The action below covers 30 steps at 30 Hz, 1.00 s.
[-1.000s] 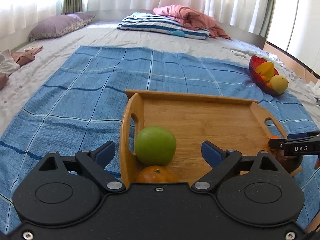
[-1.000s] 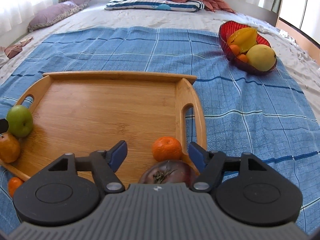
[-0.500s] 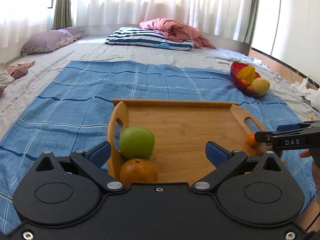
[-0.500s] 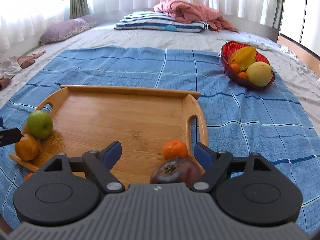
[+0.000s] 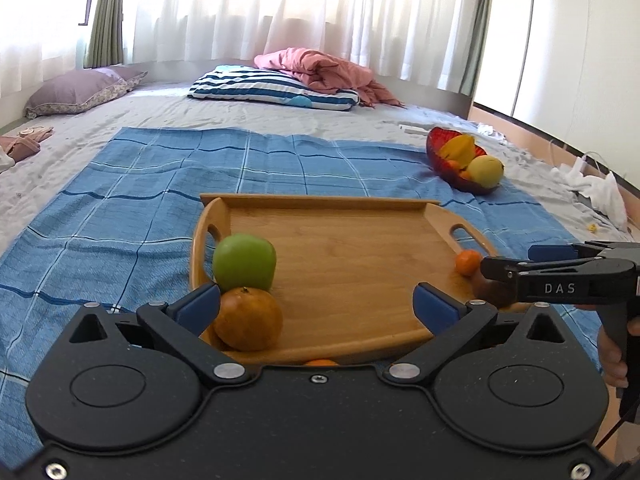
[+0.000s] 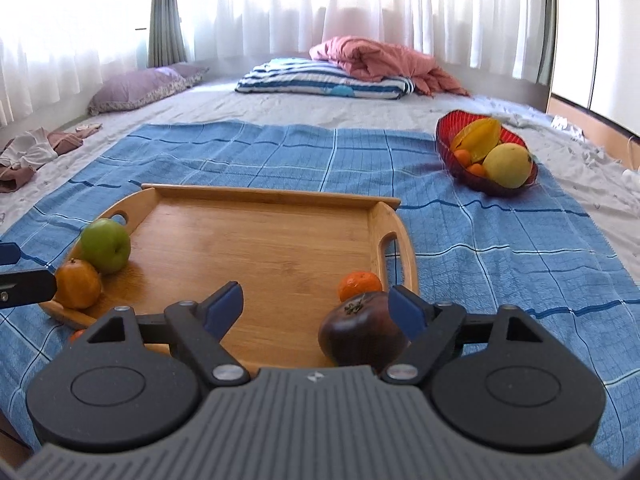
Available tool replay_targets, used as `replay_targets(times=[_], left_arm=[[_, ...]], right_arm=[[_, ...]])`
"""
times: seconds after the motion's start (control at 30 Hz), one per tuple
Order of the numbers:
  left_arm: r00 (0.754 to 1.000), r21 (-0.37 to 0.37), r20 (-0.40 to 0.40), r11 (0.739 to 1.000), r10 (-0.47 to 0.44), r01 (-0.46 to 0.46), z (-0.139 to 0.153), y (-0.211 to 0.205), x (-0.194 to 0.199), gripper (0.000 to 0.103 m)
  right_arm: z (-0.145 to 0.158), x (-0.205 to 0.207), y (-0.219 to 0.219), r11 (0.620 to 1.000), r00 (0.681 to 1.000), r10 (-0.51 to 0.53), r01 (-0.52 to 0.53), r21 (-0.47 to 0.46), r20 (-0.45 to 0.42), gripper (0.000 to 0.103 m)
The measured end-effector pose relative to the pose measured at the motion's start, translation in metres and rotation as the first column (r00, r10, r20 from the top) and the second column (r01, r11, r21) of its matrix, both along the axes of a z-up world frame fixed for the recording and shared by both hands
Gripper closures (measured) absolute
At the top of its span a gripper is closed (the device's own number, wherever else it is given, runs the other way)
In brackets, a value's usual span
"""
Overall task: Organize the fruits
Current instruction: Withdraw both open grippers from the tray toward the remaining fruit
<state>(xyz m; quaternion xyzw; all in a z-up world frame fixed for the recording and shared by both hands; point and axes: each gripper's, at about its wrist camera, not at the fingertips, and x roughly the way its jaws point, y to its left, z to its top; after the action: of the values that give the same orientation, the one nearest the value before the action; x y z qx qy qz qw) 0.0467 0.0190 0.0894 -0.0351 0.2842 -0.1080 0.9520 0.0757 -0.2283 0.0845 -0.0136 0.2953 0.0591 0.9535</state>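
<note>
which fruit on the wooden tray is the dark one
The dark maroon, tomato-like fruit at the wooden tray's near right corner, beside the small mandarin. The others are a green apple and an orange.

white letters "das" stand on the right gripper [image 5: 516, 270] arm.

Black left claw [image 5: 316, 306] with blue pads [image 5: 199, 306], silver screws, "DAS" lettering.
</note>
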Motion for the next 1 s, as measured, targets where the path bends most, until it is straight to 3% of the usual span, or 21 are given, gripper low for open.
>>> replay_targets(times=[0.4, 1.0], left_arm=[[1.0, -0.002, 0.001, 1.0, 0.009, -0.009, -0.018, 0.0, -0.021, 0.0], [0.999, 0.034, -0.042, 0.999, 0.03, -0.029, -0.046, -0.006, -0.022, 0.0]], right_arm=[[-0.017, -0.041, 0.009, 1.0, 0.992, 0.023, -0.024, 0.008, 0.125, 0.013], [-0.037, -0.079, 0.013, 0.995, 0.965, 0.049, -0.07, 0.07, 0.258, 0.013]])
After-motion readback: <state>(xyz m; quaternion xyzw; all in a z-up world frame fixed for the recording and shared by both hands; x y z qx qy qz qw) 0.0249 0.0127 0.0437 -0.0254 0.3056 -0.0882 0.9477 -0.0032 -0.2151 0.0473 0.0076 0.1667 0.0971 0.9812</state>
